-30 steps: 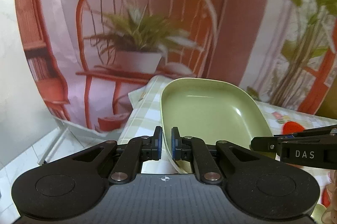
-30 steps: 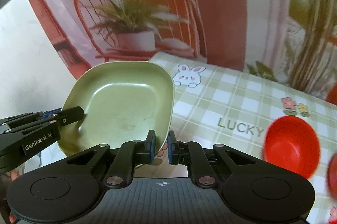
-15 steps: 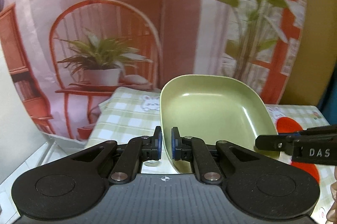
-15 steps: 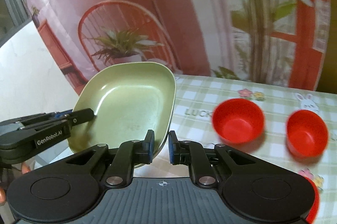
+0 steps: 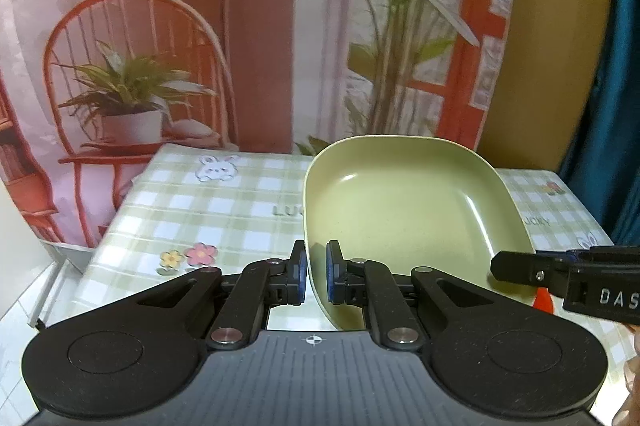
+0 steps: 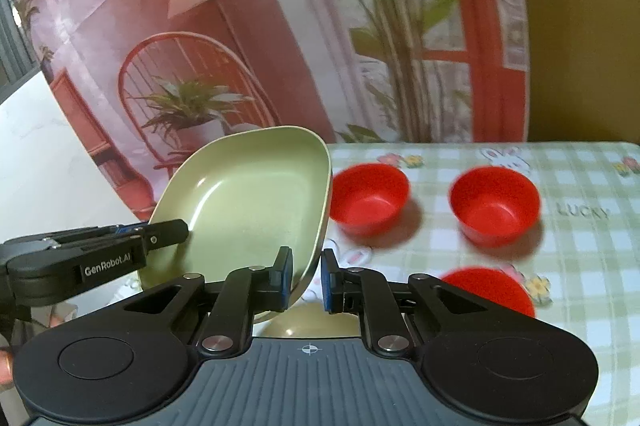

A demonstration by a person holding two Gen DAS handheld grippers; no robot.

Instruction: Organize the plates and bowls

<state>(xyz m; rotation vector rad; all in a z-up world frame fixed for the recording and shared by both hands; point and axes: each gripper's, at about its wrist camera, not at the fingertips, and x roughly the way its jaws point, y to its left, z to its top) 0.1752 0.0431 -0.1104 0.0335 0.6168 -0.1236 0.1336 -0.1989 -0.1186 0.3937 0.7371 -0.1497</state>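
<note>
The green plate point(image 5: 404, 202) is held up off the worktop point(image 5: 224, 210), tilted, with each hand-held gripper pinching its rim from an opposite side. The left hand-held gripper point(image 5: 316, 276) is pressed together on the near-left edge of the plate, its blue pads point(image 5: 299, 278) on either face of the rim. The right hand-held gripper point(image 6: 306, 280) grips the plate's point(image 6: 248, 202) right edge in the same way, the rim running between its pads.

Beyond the plate, three red bowls point(image 6: 370, 198) point(image 6: 494, 206) point(image 6: 486, 286) sit apart on the checked cloth of the worktop point(image 6: 580, 266), to the right of the plate in the right wrist view; the nearest is partly hidden behind the gripper's finger.

A second ago the plate hung past the worktop's left end, with the printed backdrop point(image 5: 160, 26) behind it and only one bowl showing. Since then both hand-held grippers have carried it sideways over the cloth, so more of the worktop and two further bowls have come into sight. The grip on both edges has stayed the same.
</note>
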